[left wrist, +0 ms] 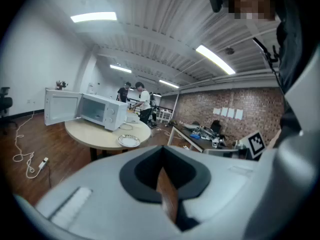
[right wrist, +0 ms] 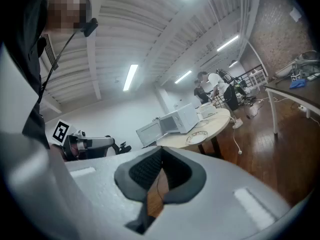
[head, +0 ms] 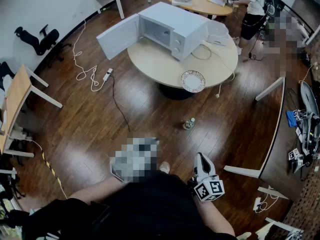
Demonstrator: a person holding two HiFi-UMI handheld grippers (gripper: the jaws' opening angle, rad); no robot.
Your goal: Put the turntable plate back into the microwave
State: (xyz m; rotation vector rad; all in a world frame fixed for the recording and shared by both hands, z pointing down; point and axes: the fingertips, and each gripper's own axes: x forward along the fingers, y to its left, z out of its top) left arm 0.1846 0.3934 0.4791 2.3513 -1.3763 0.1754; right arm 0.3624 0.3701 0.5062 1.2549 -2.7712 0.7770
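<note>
The white microwave [head: 172,30] stands on a round beige table [head: 155,61] with its door [head: 117,36] swung open to the left. A patterned plate [head: 193,81] lies near the table's front edge, right of the microwave. Both grippers are held close to my body, far from the table. My right gripper [head: 200,158] is shut and holds nothing. A mosaic patch mostly hides my left gripper in the head view. In the left gripper view the left gripper [left wrist: 162,166] has its jaws together and empty, with the plate [left wrist: 129,140] and microwave [left wrist: 102,111] far ahead. From the right gripper [right wrist: 157,176], the plate [right wrist: 199,134] also lies far off.
A small bottle [head: 188,124] stands on the wooden floor between me and the table. A power strip with white cable [head: 107,74] lies left of the table. Desks stand at left and right, with an office chair [head: 37,39] at far left. People stand beyond the table.
</note>
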